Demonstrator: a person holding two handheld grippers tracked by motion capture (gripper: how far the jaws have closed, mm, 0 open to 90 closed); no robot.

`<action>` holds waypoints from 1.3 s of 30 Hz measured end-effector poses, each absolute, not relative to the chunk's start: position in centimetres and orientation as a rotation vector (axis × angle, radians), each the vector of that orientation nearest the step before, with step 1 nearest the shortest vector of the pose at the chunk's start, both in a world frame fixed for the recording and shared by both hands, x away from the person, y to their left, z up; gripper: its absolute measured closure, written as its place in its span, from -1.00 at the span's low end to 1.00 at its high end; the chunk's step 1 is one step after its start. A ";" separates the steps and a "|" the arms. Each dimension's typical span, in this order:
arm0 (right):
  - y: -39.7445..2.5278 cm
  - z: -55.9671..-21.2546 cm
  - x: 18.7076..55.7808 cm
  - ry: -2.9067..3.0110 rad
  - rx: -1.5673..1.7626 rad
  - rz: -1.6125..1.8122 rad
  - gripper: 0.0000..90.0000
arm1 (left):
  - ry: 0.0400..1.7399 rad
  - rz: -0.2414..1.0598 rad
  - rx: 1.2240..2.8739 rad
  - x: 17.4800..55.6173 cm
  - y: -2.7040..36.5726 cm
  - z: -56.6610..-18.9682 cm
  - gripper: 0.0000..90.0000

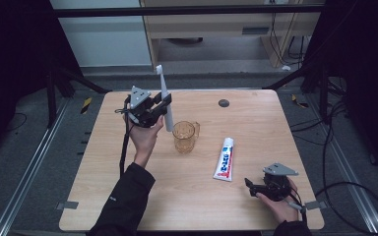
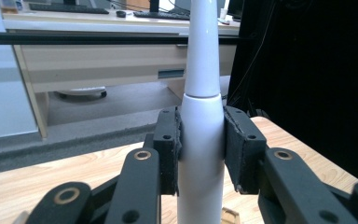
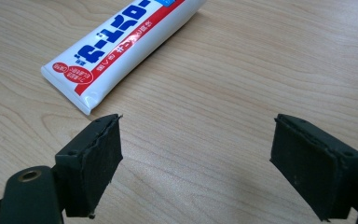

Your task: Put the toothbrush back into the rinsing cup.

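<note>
While the left gripper (image 1: 163, 105) sits raised over the table's (image 1: 128, 196) far-left part, its jaws are clamped on a white toothbrush (image 1: 164, 98), approx at mid-handle. Toothbrush is near upright, brush head up top, handle's lower end hanging just left of an amber cup (image 1: 185, 136) w/ a handle on its right side. Can't tell if the handle tip touches the cup rim; it looks just beside it. In the left gripper view the toothbrush (image 2: 201, 140) runs vertically between both pads, which press its white body on either side, narrower neck rising above them. A bit of the amber cup rim (image 2: 230, 216) shows at the bottom edge, below the jaws.

Right gripper (image 1: 254, 187) is low at the table's near-right corner, held in the person's right hand (image 1: 280, 204), jaws spread wide w/ nothing between them. Right gripper view confirms: pads (image 3: 95, 165) well apart, bare wood between. A toothpaste tube (image 1: 224, 159), white w/ red and blue print, lies flat on the table between the cup and the right gripper, crimped end toward the person. In the right gripper view the tube's (image 3: 121, 46) crimped end is near the left-hand pad but apart from it, no contact.

Small dark round mark (image 1: 223, 103) sits on the table's far side, well apart from everything else.
</note>
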State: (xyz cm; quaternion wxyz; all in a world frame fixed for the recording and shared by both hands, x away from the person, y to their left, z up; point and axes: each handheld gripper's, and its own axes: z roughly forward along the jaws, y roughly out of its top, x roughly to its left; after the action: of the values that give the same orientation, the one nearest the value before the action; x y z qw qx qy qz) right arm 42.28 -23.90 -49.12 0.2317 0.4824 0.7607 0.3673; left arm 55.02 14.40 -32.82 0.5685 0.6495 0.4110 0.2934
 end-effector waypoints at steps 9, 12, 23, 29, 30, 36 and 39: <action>-23.9 -49.1 42.3 2.094 1.332 1.015 -0.64 | 0.948 0.672 1.526 55.6 13.0 -33.2 0.50; -23.9 -49.2 42.3 2.095 1.325 1.013 -0.64 | 0.934 0.660 1.533 55.8 12.6 -33.5 0.50; -23.9 -49.3 42.3 2.098 1.319 1.011 -0.64 | 0.920 0.656 1.555 56.3 11.9 -34.5 0.50; -23.9 -49.3 42.4 2.098 1.309 1.007 -0.63 | 0.934 0.659 1.564 56.6 12.0 -35.3 0.50; -23.9 -49.3 42.4 2.098 1.308 1.008 -0.63 | 0.935 0.658 1.563 56.6 12.0 -35.5 0.50; -23.8 -49.4 42.4 2.099 1.307 1.006 -0.63 | 0.944 0.657 1.577 56.7 12.2 -36.4 0.50; -23.8 -49.4 42.4 2.099 1.307 1.006 -0.63 | 0.945 0.658 1.581 56.7 12.2 -36.9 0.50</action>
State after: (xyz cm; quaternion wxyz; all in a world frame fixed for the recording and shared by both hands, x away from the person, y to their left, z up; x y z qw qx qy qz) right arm 42.39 -23.83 -49.38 0.2337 0.4761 0.7645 0.3663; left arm 56.68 12.18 -36.87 0.5590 0.6703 0.4007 0.2788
